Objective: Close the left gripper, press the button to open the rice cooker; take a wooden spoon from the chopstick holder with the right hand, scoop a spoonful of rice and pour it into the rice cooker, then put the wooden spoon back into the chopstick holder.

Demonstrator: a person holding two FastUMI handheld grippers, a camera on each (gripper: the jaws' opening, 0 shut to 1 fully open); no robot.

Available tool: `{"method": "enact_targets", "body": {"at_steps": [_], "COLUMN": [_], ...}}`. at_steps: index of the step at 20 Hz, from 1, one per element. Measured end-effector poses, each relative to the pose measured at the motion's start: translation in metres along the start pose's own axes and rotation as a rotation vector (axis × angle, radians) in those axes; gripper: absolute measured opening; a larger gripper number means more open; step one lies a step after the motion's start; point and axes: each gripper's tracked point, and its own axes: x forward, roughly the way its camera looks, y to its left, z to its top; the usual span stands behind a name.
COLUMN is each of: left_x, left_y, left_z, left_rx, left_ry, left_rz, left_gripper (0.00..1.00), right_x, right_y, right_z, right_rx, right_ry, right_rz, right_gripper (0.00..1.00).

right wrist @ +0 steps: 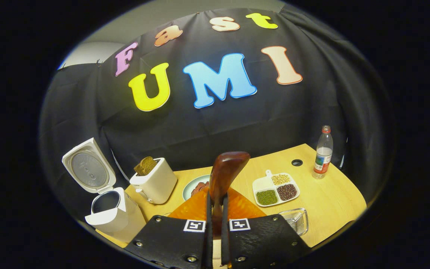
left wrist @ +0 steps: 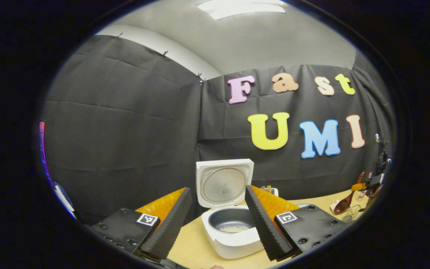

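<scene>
While one wooden spoon [right wrist: 227, 175] sits clamped, one rice cooker [left wrist: 231, 228] gapes.

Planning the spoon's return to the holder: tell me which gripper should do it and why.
Right. The right gripper is already shut on the wooden spoon. The left gripper is open in front of the open rice cooker, which has rice in its pot.

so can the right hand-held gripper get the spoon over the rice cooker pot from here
Probably yes: the rice cooker has its lid up and nothing stands above the pot. The right hand-held gripper holds the wooden spoon, and the toaster sits beside the cooker.
</scene>
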Motion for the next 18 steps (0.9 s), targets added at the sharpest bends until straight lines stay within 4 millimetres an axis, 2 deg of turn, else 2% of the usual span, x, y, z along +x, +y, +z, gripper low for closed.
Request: {"method": "enact_targets", "body": {"at_steps": [3,4,7,8,9,13,14,15,18], "left_x": [-0.002,-0.003,-0.004,-0.004,-0.004,-0.004,-0.003,-0.001,0.001], "left_y": [0.021,0.027,0.045,0.049,0.054,0.062,0.064,0.065,0.066], "left_z": [-0.004,-0.005,-0.008,-0.010,-0.011,-0.015,-0.015,-0.015,-0.020], "left_rx": [0.012,0.015,0.028,0.031,0.033,0.044,0.045,0.044,0.034], "left_ry": [0.010,0.013,0.024,0.029,0.033,0.041,0.041,0.040,0.043], "left_rz": [0.026,0.033,0.058,0.065,0.070,0.079,0.078,0.077,0.067], "left_gripper": [0.99,0.95,0.95,1.00,0.98,0.95,0.99,0.95,0.96], "right_x": [0.015,0.019,0.032,0.035,0.038,0.048,0.048,0.048,0.047], "right_y": [0.009,0.011,0.019,0.022,0.025,0.028,0.030,0.033,0.047], "right_z": [-0.024,-0.032,-0.057,-0.063,-0.070,-0.092,-0.095,-0.096,-0.105], "right_rx": [-0.051,-0.069,-0.109,-0.118,-0.126,-0.173,-0.180,-0.182,-0.197], "right_ry": [0.029,0.041,0.079,0.088,0.094,0.114,0.117,0.114,0.128], "right_rz": [-0.012,-0.018,-0.027,-0.027,-0.030,-0.061,-0.064,-0.063,-0.051], "right_gripper": [0.09,0.09,0.09,0.09,0.09,0.09,0.10,0.10,0.09]}}
